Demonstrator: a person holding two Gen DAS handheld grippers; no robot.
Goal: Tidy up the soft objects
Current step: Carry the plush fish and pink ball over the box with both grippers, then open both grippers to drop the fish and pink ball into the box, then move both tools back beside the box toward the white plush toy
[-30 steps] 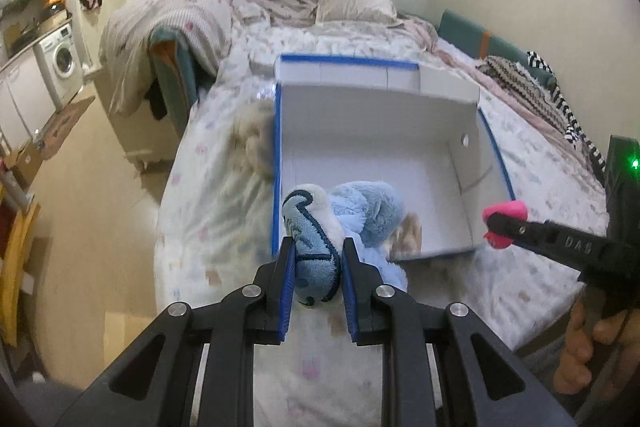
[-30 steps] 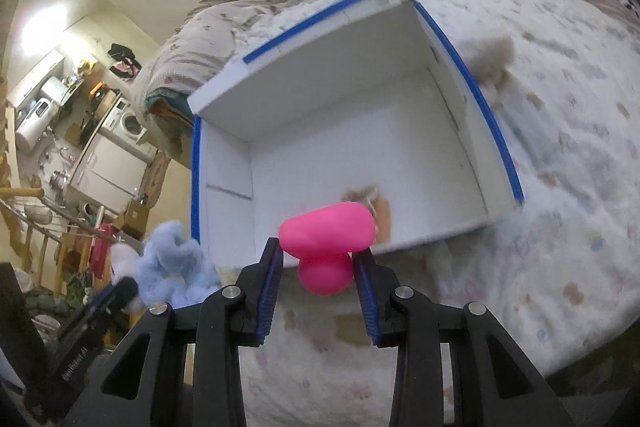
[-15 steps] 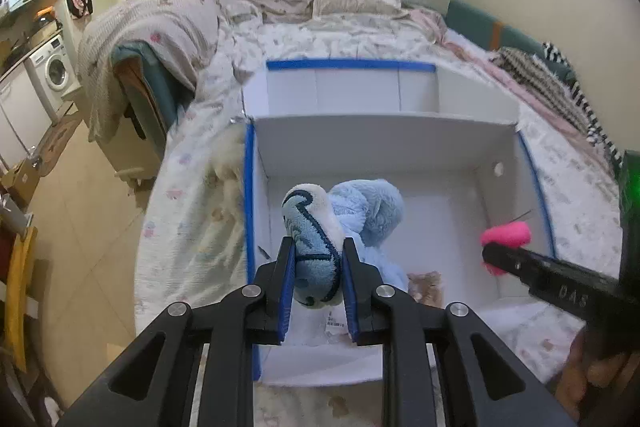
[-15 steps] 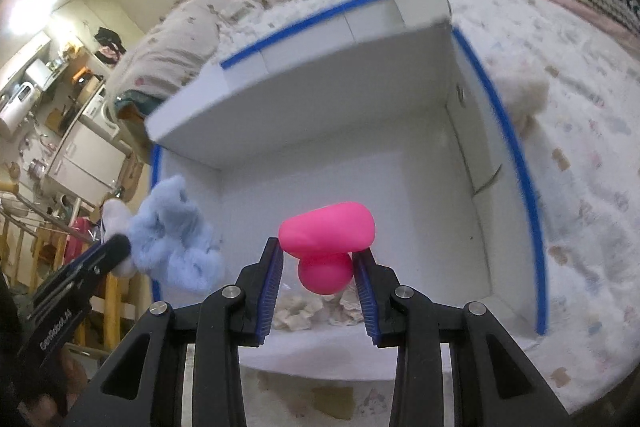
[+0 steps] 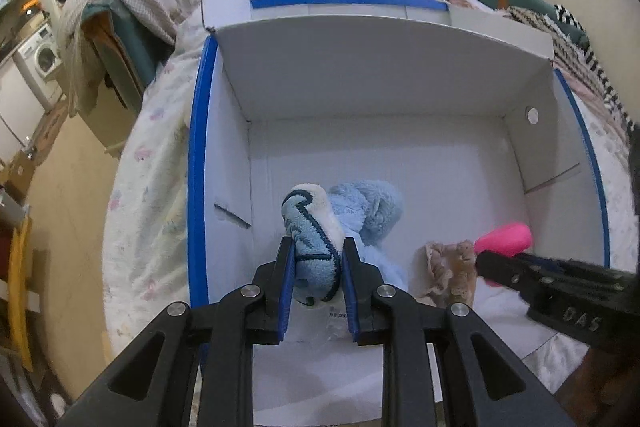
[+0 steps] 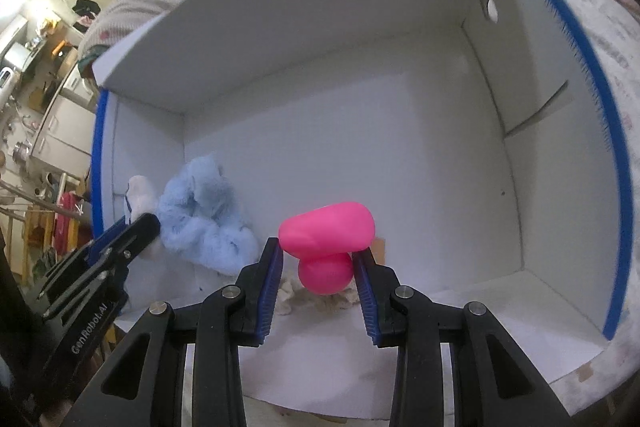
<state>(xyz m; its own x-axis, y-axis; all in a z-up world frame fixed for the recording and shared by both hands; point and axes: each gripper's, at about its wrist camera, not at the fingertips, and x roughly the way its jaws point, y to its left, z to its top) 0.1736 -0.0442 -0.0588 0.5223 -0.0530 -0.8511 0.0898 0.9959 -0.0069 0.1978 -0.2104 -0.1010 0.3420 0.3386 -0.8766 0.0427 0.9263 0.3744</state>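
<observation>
Blue plush toy (image 5: pixel 316 247) is pinched by left gripper (image 5: pixel 316 267), pink squishy toy (image 6: pixel 326 247) by right gripper (image 6: pixel 318 267); both judged light, compressible, best gripped mid-body.

I see a white box (image 5: pixel 380 155) edged with blue tape. The plush toy (image 5: pixel 360 211) is pale blue, with a cream patch stitched in navy. The squishy toy (image 6: pixel 326 227) is hot pink. A beige fuzzy thing (image 5: pixel 450 273) lies inside. My left hand-held gripper (image 5: pixel 316 277) is black with blue pads. The bed sheet (image 5: pixel 148 187) is white with pastel prints.
</observation>
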